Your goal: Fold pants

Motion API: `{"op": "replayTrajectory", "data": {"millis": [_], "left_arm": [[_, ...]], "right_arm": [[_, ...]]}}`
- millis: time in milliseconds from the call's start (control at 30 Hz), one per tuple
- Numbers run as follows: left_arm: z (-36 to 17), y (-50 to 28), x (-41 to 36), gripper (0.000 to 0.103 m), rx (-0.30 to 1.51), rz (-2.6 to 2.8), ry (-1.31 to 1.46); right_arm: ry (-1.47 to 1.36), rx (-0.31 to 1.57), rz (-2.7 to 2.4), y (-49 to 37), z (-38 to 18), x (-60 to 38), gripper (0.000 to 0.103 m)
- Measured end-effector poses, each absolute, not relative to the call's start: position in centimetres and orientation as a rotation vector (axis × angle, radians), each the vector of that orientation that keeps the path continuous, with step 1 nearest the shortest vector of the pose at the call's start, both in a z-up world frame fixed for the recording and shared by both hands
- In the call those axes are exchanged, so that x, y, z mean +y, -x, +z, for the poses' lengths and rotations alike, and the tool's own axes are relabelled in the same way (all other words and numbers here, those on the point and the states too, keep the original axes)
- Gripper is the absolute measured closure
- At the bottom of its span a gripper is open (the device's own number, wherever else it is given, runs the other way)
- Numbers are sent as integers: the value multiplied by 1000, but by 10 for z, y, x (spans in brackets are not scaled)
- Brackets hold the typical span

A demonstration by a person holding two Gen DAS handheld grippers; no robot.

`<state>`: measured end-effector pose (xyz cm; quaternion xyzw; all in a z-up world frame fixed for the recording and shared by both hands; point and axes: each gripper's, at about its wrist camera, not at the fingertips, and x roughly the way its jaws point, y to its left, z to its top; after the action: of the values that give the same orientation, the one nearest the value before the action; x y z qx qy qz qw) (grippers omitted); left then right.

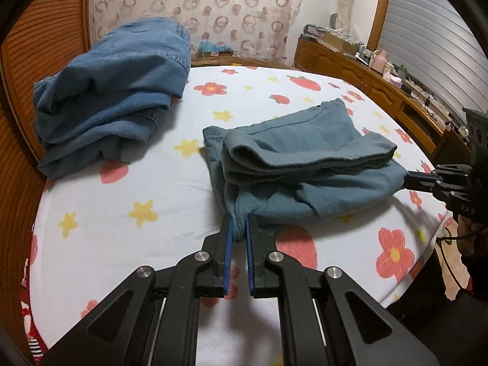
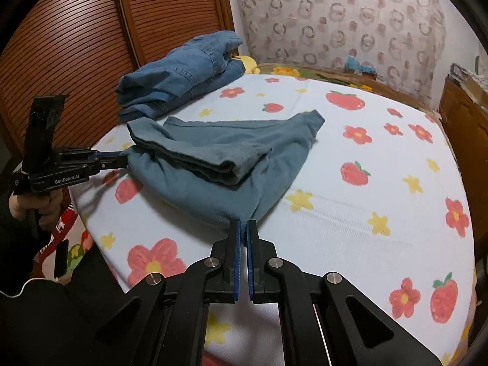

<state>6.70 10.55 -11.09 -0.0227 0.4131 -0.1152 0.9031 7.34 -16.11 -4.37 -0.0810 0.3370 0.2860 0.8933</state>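
Teal pants point(image 1: 305, 167) lie folded into a thick bundle on the flowered bed sheet point(image 1: 152, 189). My left gripper point(image 1: 239, 222) is shut on the near left corner of the pants. At the right edge of the left wrist view my right gripper point(image 1: 407, 178) pinches the other near corner. In the right wrist view the teal pants point(image 2: 213, 158) spread ahead, and my right gripper point(image 2: 243, 227) is shut on their near corner. The left gripper point(image 2: 125, 160) grips the corner at the left, held by a hand point(image 2: 39, 207).
A pile of folded blue jeans point(image 1: 113, 97) rests at the far left of the bed by a slatted wooden panel point(image 1: 45, 45). A wooden dresser point(image 1: 366, 73) with clutter runs along the right. A patterned curtain point(image 2: 335, 15) hangs behind the bed.
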Motion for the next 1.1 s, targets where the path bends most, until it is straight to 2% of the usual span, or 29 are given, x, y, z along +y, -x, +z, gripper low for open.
{"op": "replayTrajectory", "data": {"millis": [167, 267, 333, 367, 400, 433, 467, 633, 1100], "left_arm": [[-104, -63, 101, 93, 843, -246, 39], [-98, -62, 99, 85, 832, -228, 24], [-95, -62, 98, 74, 824, -227, 21], [-93, -62, 98, 74, 817, -229, 20], [-91, -62, 98, 68, 813, -231, 18], [-90, -62, 98, 61, 808, -233, 16], [-89, -63, 98, 59, 803, -236, 13], [-94, -74, 94, 58, 823, -241, -26], [-103, -102, 87, 58, 855, -229, -87]], "right_arm": [[155, 694, 601, -75, -39, -161, 100], [143, 668, 591, -71, -35, -164, 96], [144, 645, 585, -69, -32, -165, 94], [147, 634, 581, -68, -31, -165, 88], [152, 626, 575, -67, -30, -166, 83], [158, 616, 566, -67, -29, -165, 73], [163, 606, 559, -67, -29, -165, 66], [180, 573, 584, -69, -31, -160, 57], [298, 635, 569, -100, -40, -132, 55]]}}
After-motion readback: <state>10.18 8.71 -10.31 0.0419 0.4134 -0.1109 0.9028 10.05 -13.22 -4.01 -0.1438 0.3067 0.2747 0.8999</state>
